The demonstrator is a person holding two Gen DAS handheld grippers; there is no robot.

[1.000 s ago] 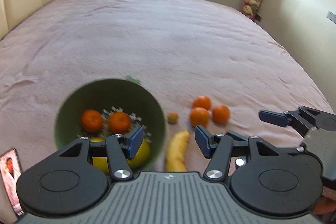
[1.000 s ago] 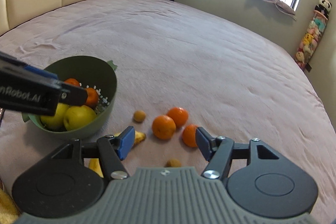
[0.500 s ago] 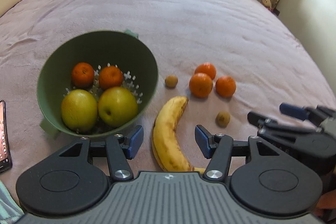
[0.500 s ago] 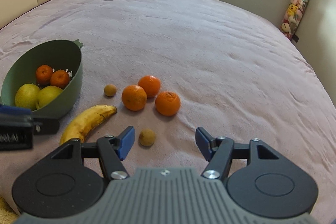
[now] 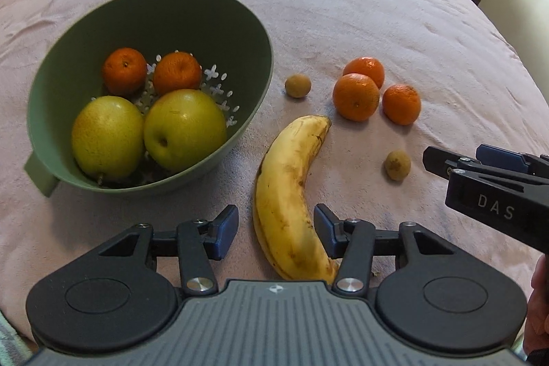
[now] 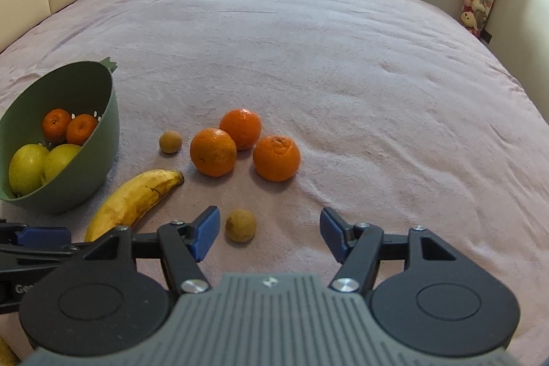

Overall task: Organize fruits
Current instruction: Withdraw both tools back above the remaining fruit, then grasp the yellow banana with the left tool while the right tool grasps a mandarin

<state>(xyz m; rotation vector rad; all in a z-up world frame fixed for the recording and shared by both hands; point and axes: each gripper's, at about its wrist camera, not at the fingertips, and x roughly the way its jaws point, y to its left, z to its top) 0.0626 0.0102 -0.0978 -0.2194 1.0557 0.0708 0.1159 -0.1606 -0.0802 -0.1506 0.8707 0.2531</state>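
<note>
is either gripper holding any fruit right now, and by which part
Nothing is held. The left gripper is open, straddling the yellow banana's stem end; the right gripper is open.

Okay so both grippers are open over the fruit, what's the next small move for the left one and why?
Probably ease the left gripper down and close on the banana. Its open jaws already straddle the fruit, which lies on the bedspread beside the green bowl.
</note>
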